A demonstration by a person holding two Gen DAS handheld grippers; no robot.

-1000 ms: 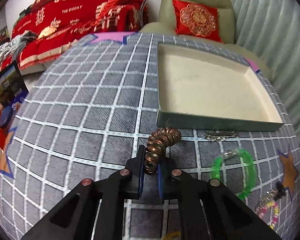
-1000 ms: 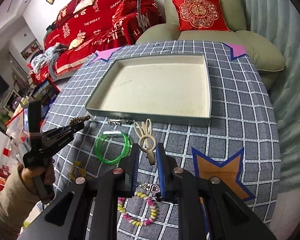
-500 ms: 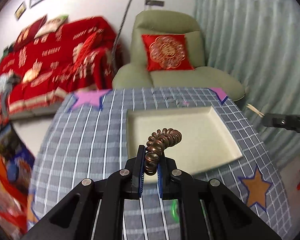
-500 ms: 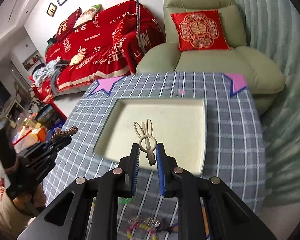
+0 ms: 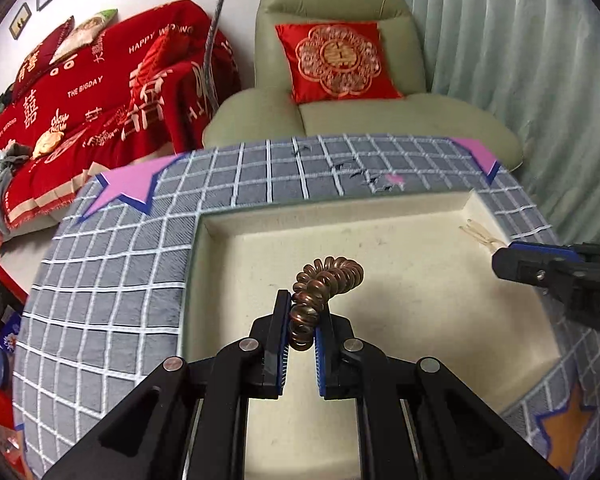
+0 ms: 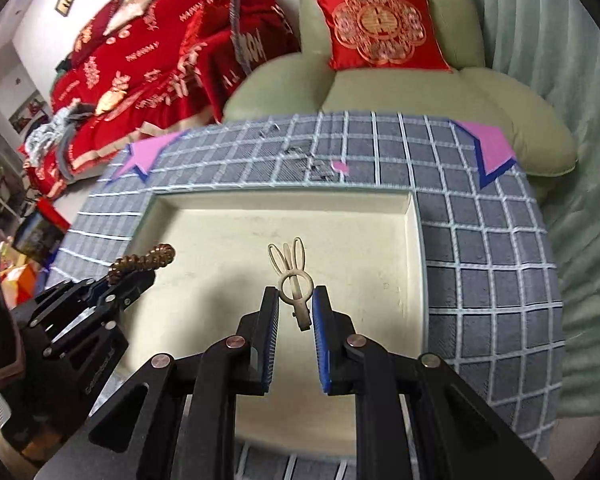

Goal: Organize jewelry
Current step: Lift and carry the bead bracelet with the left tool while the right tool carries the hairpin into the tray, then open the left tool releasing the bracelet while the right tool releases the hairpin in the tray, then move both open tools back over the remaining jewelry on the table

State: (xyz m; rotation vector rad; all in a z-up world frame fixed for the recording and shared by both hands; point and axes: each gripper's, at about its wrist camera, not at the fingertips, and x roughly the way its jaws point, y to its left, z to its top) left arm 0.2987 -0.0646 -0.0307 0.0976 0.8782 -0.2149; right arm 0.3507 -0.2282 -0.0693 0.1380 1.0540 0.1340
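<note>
Tray (image 5: pixel 380 216) lies directly below both grippers. Left gripper (image 5: pixel 302 326) jaws clamped on copper coil bracelet (image 5: pixel 324 280), over tray's left half; right gripper (image 6: pixel 296 308) jaws clamped on rabbit-ear hair clip (image 6: pixel 292 272), long axis pointing away, nearer tray's right wall.

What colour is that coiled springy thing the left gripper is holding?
Coppery brown. The spiral hair tie shows best in the left wrist view, above the cream tray.

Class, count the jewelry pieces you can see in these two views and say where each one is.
2. A brown spiral hair tie in the left gripper, a cream rabbit-ear clip in the right gripper, both above the tray. Others may be hidden.
</note>
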